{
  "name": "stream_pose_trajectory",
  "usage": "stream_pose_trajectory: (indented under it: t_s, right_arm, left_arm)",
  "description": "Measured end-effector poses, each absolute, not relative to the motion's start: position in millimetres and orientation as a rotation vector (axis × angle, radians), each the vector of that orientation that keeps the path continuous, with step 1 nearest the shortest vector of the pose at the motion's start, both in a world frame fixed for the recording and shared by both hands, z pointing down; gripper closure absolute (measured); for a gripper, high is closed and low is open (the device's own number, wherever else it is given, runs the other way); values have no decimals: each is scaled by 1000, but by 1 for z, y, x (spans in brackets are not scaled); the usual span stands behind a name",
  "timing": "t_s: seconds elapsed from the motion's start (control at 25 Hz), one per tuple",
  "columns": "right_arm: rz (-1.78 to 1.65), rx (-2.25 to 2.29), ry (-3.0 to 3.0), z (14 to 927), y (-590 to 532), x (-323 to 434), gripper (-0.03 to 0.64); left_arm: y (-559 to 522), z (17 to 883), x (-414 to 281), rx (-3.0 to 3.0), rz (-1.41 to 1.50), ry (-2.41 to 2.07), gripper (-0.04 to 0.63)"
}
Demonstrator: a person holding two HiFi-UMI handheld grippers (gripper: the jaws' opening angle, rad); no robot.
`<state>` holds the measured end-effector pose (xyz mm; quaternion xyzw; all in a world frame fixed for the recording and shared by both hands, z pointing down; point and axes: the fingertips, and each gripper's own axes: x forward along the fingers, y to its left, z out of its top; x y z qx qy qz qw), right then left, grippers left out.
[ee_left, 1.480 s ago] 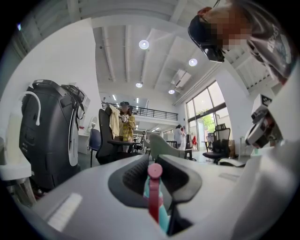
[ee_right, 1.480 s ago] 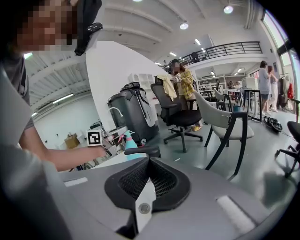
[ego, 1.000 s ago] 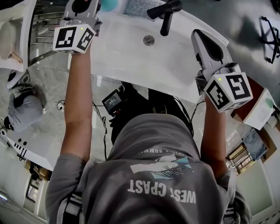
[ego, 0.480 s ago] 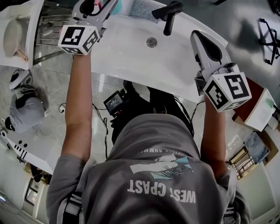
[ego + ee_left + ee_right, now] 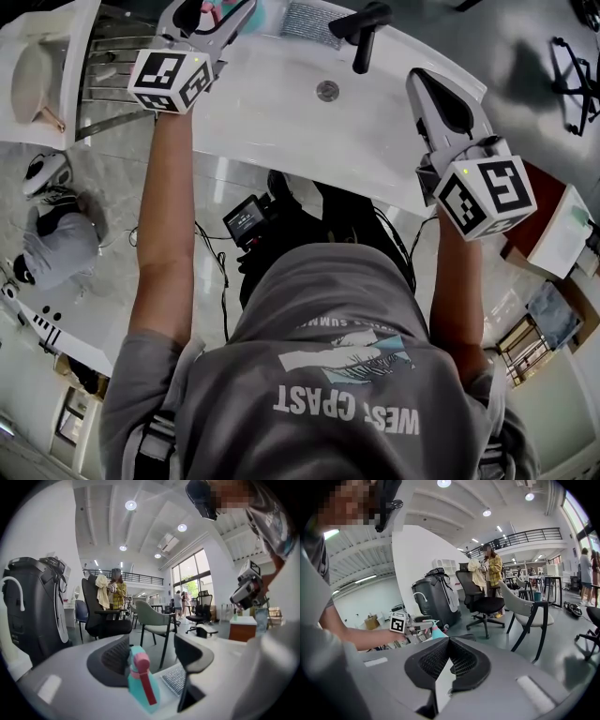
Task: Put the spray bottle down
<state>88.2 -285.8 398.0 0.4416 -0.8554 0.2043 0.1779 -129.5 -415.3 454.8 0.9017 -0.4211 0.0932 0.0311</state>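
Observation:
The spray bottle (image 5: 143,688) is teal with a pink trigger head. It stands upright on the white sink's (image 5: 281,122) far rim. My left gripper (image 5: 152,660) is around it, its jaws opening wide. The bottle stands in the gap close to the left pad (image 5: 115,660), and the right pad is well clear of it. In the head view the left gripper (image 5: 216,11) is at the top left, with the spray bottle (image 5: 255,13) just showing at the frame's edge. My right gripper (image 5: 422,82) hovers over the sink's right rim, shut and empty. In the right gripper view, that gripper (image 5: 449,641) faces the far-off spray bottle (image 5: 436,632).
A black faucet (image 5: 361,33) rises at the back of the basin, with the drain (image 5: 327,90) below it. A grey ribbed pad (image 5: 176,679) lies next to the bottle. Office chairs (image 5: 154,620), a dark machine (image 5: 33,611) and several people stand beyond the sink.
The left gripper's jaws have spread apart from the spray bottle, which stays standing on the rim. The right gripper has barely shifted.

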Motion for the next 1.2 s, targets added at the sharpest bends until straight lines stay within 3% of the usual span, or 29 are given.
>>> stream_pose_trajectory:
  t_s: [0.64, 1.08, 1.2]
  right_arm:
    - [524, 1276, -2468, 368, -281, 93, 615]
    - [457, 1285, -2516, 342, -266, 90, 615]
    - [432, 1291, -2530, 332, -259, 92, 615]
  left_arm:
    - [-397, 402, -129, 2859, 346, -1362, 317]
    - [-345, 326, -143, 2881, 208, -1454, 426]
    - [-324, 307, -144, 2884, 194, -1471, 483]
